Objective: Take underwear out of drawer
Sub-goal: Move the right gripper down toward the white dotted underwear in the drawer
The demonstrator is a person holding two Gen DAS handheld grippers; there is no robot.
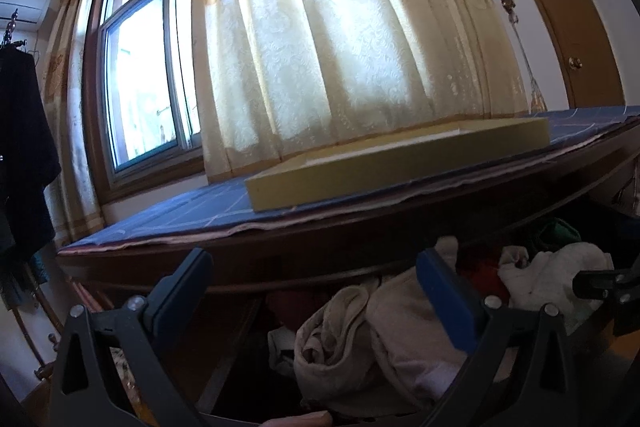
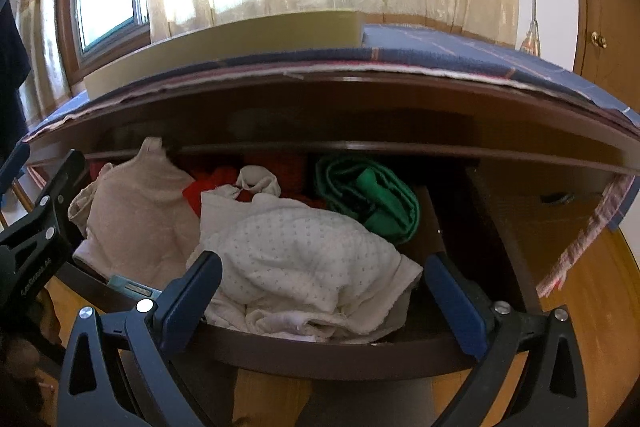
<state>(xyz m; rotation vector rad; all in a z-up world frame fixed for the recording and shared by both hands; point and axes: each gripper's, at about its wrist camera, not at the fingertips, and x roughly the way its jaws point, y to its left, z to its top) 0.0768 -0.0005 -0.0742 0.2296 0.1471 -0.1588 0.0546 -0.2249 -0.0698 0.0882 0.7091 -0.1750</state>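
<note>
The dark wooden drawer (image 2: pixel 340 355) stands pulled out under the tabletop, full of crumpled clothes. A white dotted garment (image 2: pixel 304 259) lies at its front, a beige one (image 2: pixel 140 211) to the left, a green one (image 2: pixel 372 199) at the back, red cloth (image 2: pixel 208 183) between them. My right gripper (image 2: pixel 324 279) is open just before the drawer's front rim, its blue pads (image 2: pixel 192 291) either side of the white garment, not touching it. My left gripper (image 1: pixel 316 275) is open over the drawer's left part, above the beige garment (image 1: pixel 360 343). The left gripper's black body (image 2: pixel 36 223) shows at the left edge of the right wrist view.
A blue checked cloth (image 1: pixel 180 211) covers the tabletop, with a shallow yellow tray (image 1: pixel 400 163) on it. Behind hang cream curtains (image 1: pixel 340 39) and a window (image 1: pixel 136 79). Dark clothes (image 1: pixel 20 155) hang at the left. A wooden door (image 1: pixel 568 27) is at right; wood floor (image 2: pixel 592 307) lies below.
</note>
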